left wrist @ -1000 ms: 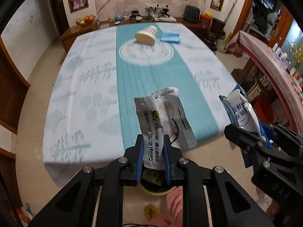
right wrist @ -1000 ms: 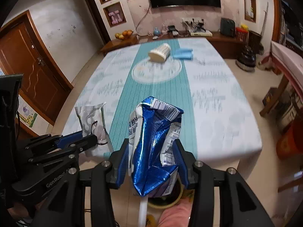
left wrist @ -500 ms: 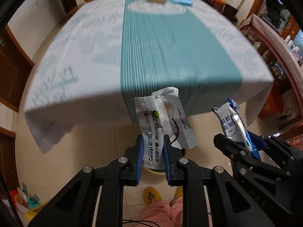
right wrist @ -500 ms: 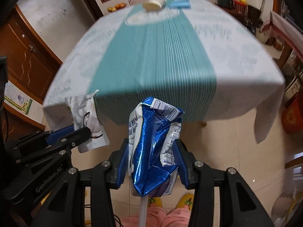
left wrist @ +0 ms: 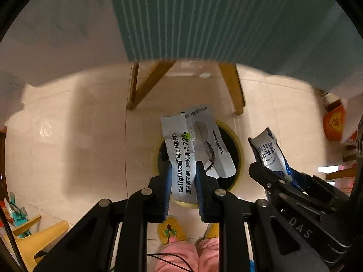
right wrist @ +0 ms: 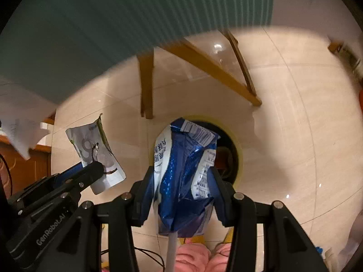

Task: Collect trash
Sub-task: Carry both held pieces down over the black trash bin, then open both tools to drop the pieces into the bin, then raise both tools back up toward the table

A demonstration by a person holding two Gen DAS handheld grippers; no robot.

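My left gripper (left wrist: 182, 170) is shut on a grey-white coconut candy wrapper (left wrist: 192, 149) that sticks up between its blue pads. It hangs right over a round bin (left wrist: 237, 146) with a yellow rim and dark inside, standing on the floor. My right gripper (right wrist: 180, 174) is shut on a crumpled blue and white snack bag (right wrist: 183, 167), above the same bin (right wrist: 238, 154). The right gripper and blue bag (left wrist: 270, 154) show at the right of the left wrist view. The left gripper with its wrapper (right wrist: 95, 149) shows at the left of the right wrist view.
The table's hanging cloth (left wrist: 226, 18), teal and white, fills the top, with wooden table legs (left wrist: 147, 86) behind the bin. The floor is beige tile (left wrist: 79, 136). A person's pink trouser legs and yellow slippers (left wrist: 171, 229) stand just below. A yellow chair (left wrist: 38, 235) is at lower left.
Both grippers have dropped from above the tabletop to below its edge, each still holding its wrapper. The tabletop has left the view, and the floor and bin now fill it.
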